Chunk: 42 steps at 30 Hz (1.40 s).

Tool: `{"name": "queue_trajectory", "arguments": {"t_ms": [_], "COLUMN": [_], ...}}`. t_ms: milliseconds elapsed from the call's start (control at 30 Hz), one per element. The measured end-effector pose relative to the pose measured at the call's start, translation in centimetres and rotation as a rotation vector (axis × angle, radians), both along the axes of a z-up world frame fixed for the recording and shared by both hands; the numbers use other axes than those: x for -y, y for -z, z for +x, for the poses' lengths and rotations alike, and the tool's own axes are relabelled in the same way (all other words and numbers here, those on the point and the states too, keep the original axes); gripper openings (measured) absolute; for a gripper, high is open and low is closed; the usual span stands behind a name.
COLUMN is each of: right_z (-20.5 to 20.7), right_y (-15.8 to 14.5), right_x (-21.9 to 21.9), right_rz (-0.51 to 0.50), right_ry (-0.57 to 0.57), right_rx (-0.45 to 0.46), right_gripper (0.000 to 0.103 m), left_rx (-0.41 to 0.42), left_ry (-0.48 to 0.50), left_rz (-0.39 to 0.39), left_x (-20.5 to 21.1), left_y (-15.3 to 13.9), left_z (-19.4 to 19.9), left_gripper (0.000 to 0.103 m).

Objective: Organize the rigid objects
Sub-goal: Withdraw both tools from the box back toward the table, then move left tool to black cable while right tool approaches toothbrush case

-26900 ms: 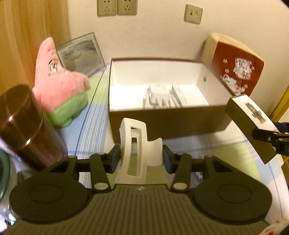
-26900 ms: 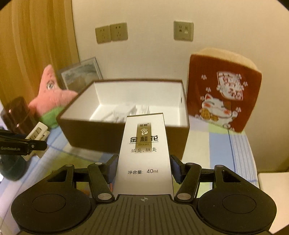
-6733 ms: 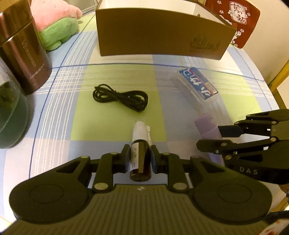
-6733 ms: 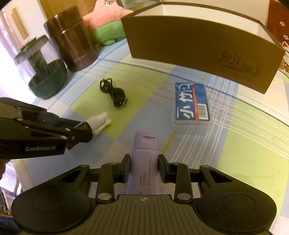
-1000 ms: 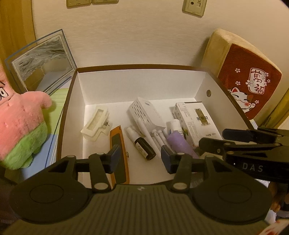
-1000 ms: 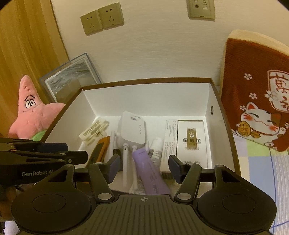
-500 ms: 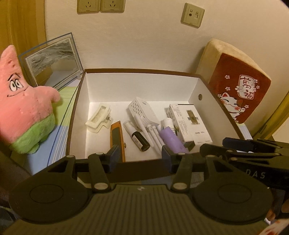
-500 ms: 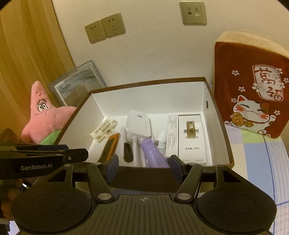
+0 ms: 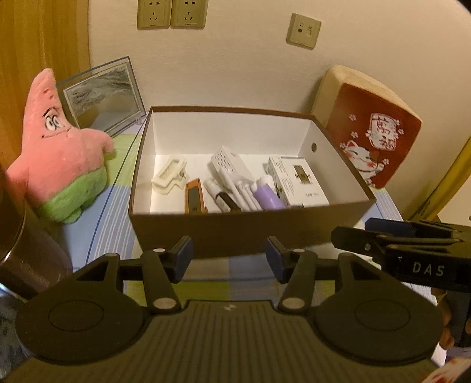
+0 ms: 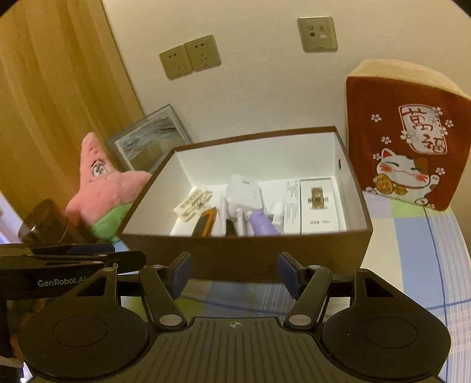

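Both views are taken from above and in front of the open brown cardboard box with a white interior (image 9: 250, 232), angled downward toward the cream wall behind it. The left wrist view is set slightly left of the box's centre, with the black left gripper (image 9: 229, 255) in the foreground and the black right gripper (image 9: 365, 235) entering at its right edge. The right wrist view is set further right and a little further back; the left gripper enters at its left edge. Shared between the views are the box interior, the pink star-shaped plush toy (image 10: 100, 188), the red lucky-cat cushion (image 10: 409, 147) and the beige wall sockets (image 9: 170, 13).
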State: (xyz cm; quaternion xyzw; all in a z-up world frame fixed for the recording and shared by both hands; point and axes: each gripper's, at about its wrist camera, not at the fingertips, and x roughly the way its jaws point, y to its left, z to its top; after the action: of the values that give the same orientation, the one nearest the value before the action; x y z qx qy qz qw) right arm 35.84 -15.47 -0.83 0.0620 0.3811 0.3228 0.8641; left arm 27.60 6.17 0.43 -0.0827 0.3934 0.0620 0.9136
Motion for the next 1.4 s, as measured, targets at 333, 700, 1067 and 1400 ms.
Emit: {"name": "queue_trajectory", "arguments": {"t_ms": [333, 700, 1067, 1400], "right_z": [-3.3, -6.2, -7.5, -7.5], "right_y": [1.2, 3.8, 6.1, 7.7], "right_x": [0.7, 1.3, 0.7, 0.0], "right_rz": [-0.022, -0.07, -0.126, -0.167], "right_ry": [-0.035, -0.065, -0.104, -0.119], "right_rx": [-0.029, -0.091, -0.136, -0.153], "right_gripper": [0.062, 0.062, 0.062, 0.062], "left_rx": [-0.042, -0.093, -0.159, -0.193], "left_ry": [-0.013, -0.03, -0.055, -0.08], "left_rz": [-0.009, -0.023, -0.046, -0.045], "left_x": [0.6, 0.8, 0.9, 0.6], "left_y": [1.2, 3.0, 5.3, 6.8], "left_z": [-4.0, -7.4, -9.3, -9.4], "left_gripper": [0.051, 0.053, 0.053, 0.053]}}
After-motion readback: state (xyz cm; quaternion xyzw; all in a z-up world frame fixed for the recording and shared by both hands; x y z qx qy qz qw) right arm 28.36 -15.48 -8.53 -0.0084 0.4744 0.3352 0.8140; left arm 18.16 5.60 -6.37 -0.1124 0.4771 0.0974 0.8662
